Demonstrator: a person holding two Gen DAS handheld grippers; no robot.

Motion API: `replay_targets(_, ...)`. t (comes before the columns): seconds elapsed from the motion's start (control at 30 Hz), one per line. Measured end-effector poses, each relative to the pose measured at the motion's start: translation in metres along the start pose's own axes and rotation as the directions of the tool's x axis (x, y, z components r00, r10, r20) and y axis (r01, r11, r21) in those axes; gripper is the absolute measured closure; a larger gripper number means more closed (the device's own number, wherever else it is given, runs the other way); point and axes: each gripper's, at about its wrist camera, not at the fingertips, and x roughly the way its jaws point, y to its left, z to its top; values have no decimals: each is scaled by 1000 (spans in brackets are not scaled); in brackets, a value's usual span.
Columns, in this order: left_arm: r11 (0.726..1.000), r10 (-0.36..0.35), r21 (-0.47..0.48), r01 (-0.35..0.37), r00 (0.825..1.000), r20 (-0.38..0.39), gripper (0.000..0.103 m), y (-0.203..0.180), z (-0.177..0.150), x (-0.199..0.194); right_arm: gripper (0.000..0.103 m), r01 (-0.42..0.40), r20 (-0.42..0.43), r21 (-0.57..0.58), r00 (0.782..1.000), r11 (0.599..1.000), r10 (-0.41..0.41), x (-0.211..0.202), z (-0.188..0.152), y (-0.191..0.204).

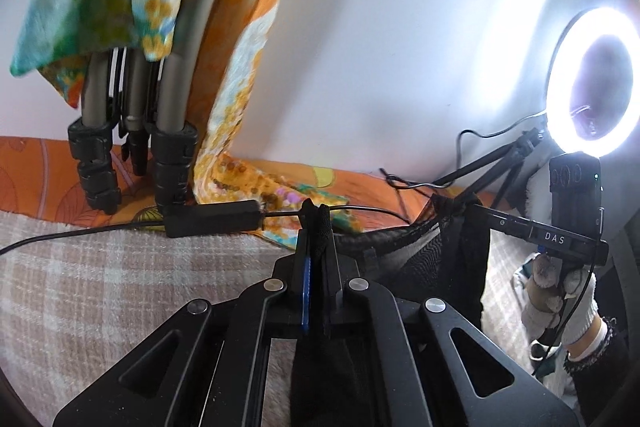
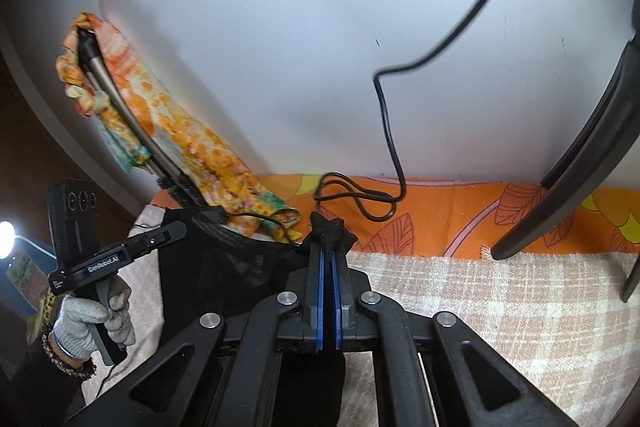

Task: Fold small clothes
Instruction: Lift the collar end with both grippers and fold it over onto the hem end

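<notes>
Black mesh garment [image 1: 440, 247] pinched at one edge in left gripper [image 1: 316, 215], opposite edge in right gripper [image 2: 330, 231], both clamped tight on cloth, stretched between them just above checked blanket [image 1: 120, 267]. No fold visible yet; judged early. Ring light [image 1: 592, 79] only in left view; dangling cable [image 2: 388, 115] only in right.

Matte black scissor-linkage left gripper [image 1: 316, 217] and right gripper [image 2: 329, 239] with round silver pivot screws and blue finger pads, white "DAS" and "GenRobot.AI" lettering, grey knit gloves, dark sleeves.
</notes>
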Motion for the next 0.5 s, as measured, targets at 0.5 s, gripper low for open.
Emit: replay_targets(0.5, 999, -31, 46, 29, 999, 29, 101, -45, -12, -54, 102, -24, 41, -50, 999, 998, 26, -66, -12, 43)
